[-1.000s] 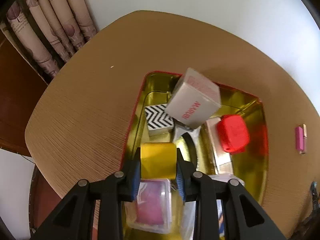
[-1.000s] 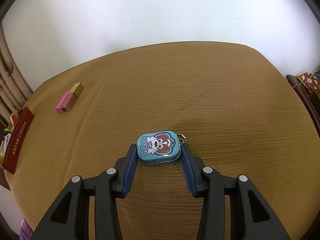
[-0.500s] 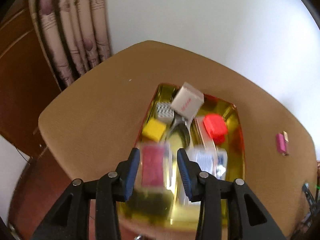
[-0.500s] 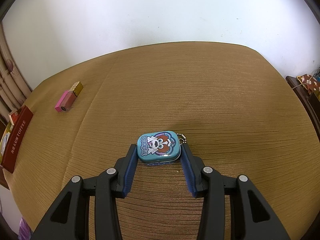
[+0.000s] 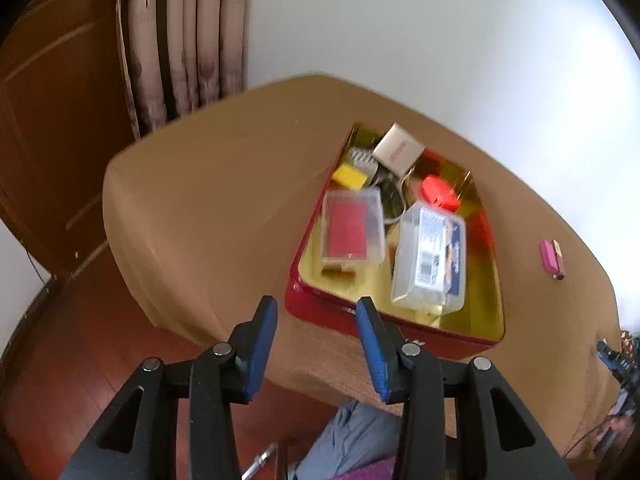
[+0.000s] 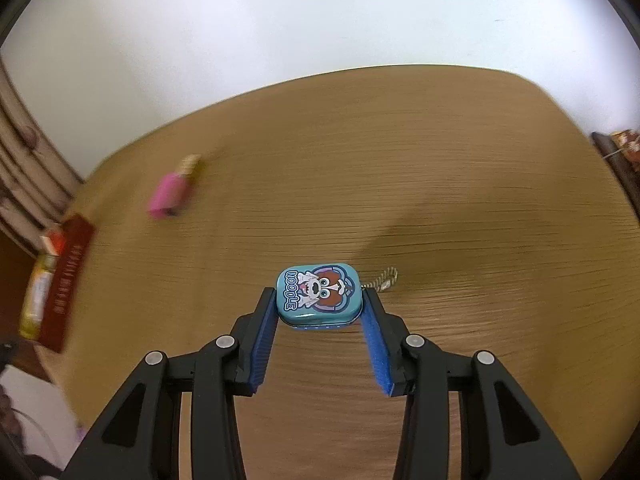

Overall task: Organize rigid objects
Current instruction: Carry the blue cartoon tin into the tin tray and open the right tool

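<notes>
Right gripper (image 6: 320, 312) jaws pinch the teal cartoon tin (image 6: 319, 294); carry it level toward the red tray (image 6: 66, 280) at nine o'clock; left gripper (image 5: 316, 320) jaws spread, empty

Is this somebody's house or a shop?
Probably a home: patterned curtains hang beside a wooden door, and a tan table holds a red tray of little boxes.

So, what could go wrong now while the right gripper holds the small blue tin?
The right gripper grips the blue tin only at its fingertips, so it may slip out. Its ball chain hangs loose and could snag. The red tray is already crowded, so the tin may land on the clear boxes.
</notes>
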The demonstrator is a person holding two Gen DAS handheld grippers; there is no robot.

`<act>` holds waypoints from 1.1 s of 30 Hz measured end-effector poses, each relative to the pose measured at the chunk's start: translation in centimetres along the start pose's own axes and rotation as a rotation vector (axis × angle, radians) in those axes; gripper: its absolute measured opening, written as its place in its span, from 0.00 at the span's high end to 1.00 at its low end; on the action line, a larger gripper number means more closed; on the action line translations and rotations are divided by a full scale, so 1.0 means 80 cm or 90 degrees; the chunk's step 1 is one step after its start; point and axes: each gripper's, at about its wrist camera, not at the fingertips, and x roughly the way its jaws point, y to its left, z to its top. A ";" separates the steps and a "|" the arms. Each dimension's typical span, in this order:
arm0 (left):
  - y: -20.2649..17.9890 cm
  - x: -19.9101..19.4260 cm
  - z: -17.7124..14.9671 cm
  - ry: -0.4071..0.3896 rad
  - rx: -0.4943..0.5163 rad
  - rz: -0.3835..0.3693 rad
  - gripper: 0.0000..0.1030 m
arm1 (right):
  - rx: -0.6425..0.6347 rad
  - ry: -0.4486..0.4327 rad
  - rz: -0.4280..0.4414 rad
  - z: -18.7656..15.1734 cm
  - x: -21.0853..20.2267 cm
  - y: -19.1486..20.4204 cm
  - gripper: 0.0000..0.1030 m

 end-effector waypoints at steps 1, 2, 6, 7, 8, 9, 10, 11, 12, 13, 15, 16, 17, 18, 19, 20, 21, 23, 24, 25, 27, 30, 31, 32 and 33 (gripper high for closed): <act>-0.004 -0.005 -0.002 -0.016 0.010 0.005 0.59 | -0.001 0.004 0.025 0.002 -0.003 0.017 0.62; -0.005 -0.008 -0.002 -0.024 0.014 0.006 0.59 | -0.004 0.008 0.044 0.005 -0.005 0.032 0.62; -0.018 -0.016 -0.004 -0.047 0.044 -0.004 0.59 | -0.052 0.027 0.133 0.019 -0.009 0.125 0.62; -0.021 -0.016 -0.005 -0.045 0.052 -0.005 0.59 | -0.065 0.032 0.152 0.022 -0.008 0.147 0.62; -0.022 -0.016 -0.006 -0.044 0.053 -0.006 0.59 | -0.083 0.038 0.176 0.027 -0.005 0.178 0.62; -0.024 -0.015 -0.007 -0.041 0.057 -0.010 0.59 | -0.099 0.046 0.200 0.030 -0.002 0.208 0.62; -0.027 -0.014 -0.007 -0.034 0.066 -0.016 0.59 | -0.112 0.053 0.219 0.032 0.002 0.233 0.62; -0.027 -0.014 -0.007 -0.032 0.070 -0.016 0.59 | -0.127 0.062 0.242 0.035 0.009 0.264 0.62; -0.027 -0.014 -0.008 -0.034 0.070 -0.016 0.59 | -0.140 0.072 0.260 0.039 0.016 0.293 0.62; -0.026 -0.016 -0.008 -0.038 0.070 -0.015 0.59 | -0.150 0.084 0.277 0.042 0.024 0.318 0.62; -0.024 -0.018 -0.007 -0.043 0.067 -0.014 0.59 | -0.161 0.113 0.306 0.043 0.044 0.364 0.62; -0.021 -0.018 -0.005 -0.045 0.062 -0.017 0.59 | -0.168 0.123 0.311 0.045 0.052 0.381 0.61; -0.019 -0.017 -0.004 -0.044 0.057 -0.020 0.59 | -0.179 0.133 0.309 0.047 0.065 0.403 0.61; -0.016 -0.016 -0.003 -0.040 0.052 -0.022 0.59 | -0.185 0.143 0.308 0.048 0.077 0.422 0.61; -0.014 -0.014 -0.003 -0.036 0.048 -0.024 0.59 | -0.186 0.154 0.311 0.048 0.088 0.435 0.61; -0.012 -0.012 -0.002 -0.031 0.044 -0.027 0.59 | -0.187 0.166 0.314 0.048 0.100 0.449 0.61; -0.010 -0.011 -0.002 -0.027 0.041 -0.027 0.59 | -0.190 0.171 0.311 0.048 0.109 0.459 0.61; -0.006 -0.008 -0.001 -0.021 0.034 -0.027 0.59 | -0.190 0.186 0.304 0.047 0.128 0.475 0.61; -0.005 -0.006 0.000 -0.019 0.032 -0.025 0.59 | -0.188 0.191 0.299 0.046 0.135 0.479 0.61; -0.004 -0.004 0.001 -0.017 0.030 -0.020 0.59 | -0.188 0.192 0.291 0.045 0.139 0.482 0.61; -0.002 -0.001 0.002 -0.011 0.027 -0.020 0.59 | -0.187 0.197 0.278 0.045 0.150 0.484 0.61; 0.001 0.005 0.003 0.004 0.019 -0.029 0.59 | -0.176 0.210 0.275 0.043 0.160 0.481 0.61; 0.002 0.006 0.003 0.008 0.018 -0.030 0.59 | -0.178 0.212 0.273 0.041 0.160 0.481 0.61; 0.001 0.008 0.003 0.013 0.020 -0.032 0.59 | -0.180 0.215 0.271 0.040 0.161 0.481 0.61; 0.000 0.009 0.003 0.017 0.022 -0.032 0.59 | -0.183 0.217 0.267 0.038 0.162 0.481 0.61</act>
